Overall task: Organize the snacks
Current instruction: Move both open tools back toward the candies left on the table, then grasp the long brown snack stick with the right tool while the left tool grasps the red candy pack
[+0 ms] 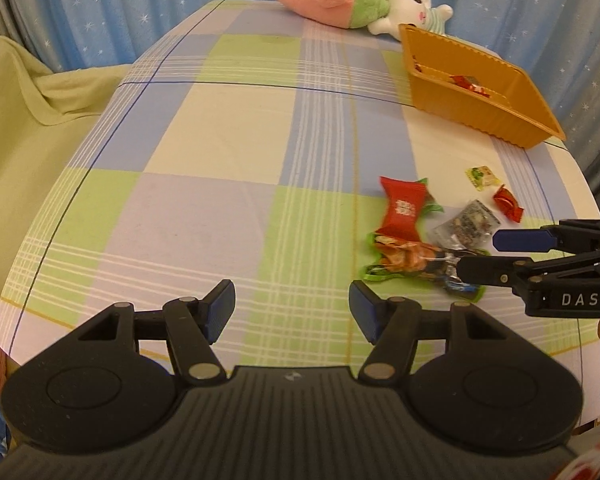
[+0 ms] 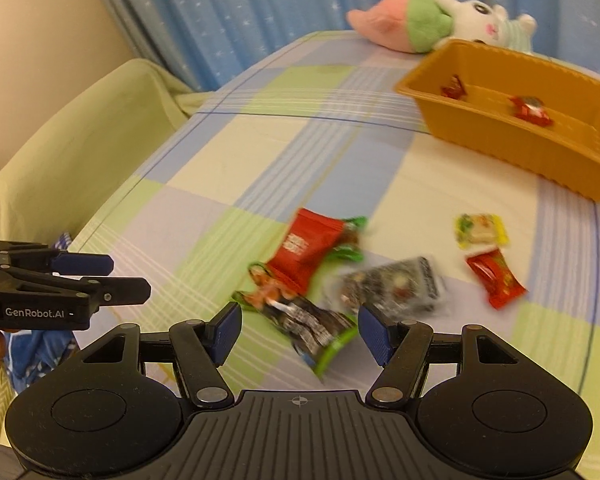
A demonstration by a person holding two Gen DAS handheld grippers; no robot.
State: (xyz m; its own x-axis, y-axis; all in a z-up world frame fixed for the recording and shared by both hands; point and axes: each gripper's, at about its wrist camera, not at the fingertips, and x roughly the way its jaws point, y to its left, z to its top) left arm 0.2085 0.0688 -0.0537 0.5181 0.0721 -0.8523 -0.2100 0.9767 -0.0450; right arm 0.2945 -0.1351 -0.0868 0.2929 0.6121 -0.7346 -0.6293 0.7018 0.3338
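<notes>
Several snack packets lie on the checked tablecloth: a red packet (image 1: 403,207) (image 2: 305,249), a green-edged packet (image 1: 404,260) (image 2: 300,320), a clear dark packet (image 1: 470,222) (image 2: 392,286), a small yellow one (image 1: 482,177) (image 2: 480,230) and a small red one (image 1: 507,203) (image 2: 496,278). An orange tray (image 1: 496,120) (image 2: 500,148) at the back right holds two red candies (image 2: 530,110). My left gripper (image 1: 292,310) is open and empty over bare cloth. My right gripper (image 2: 300,330) is open, its jaws on either side of the green-edged packet; it also shows in the left wrist view (image 1: 480,254).
A pink and white plush toy (image 1: 352,0) (image 2: 440,20) lies at the table's far edge behind the tray. A green-covered chair (image 1: 32,120) stands left of the table. Blue curtains hang behind. The left gripper shows at the left of the right wrist view (image 2: 128,278).
</notes>
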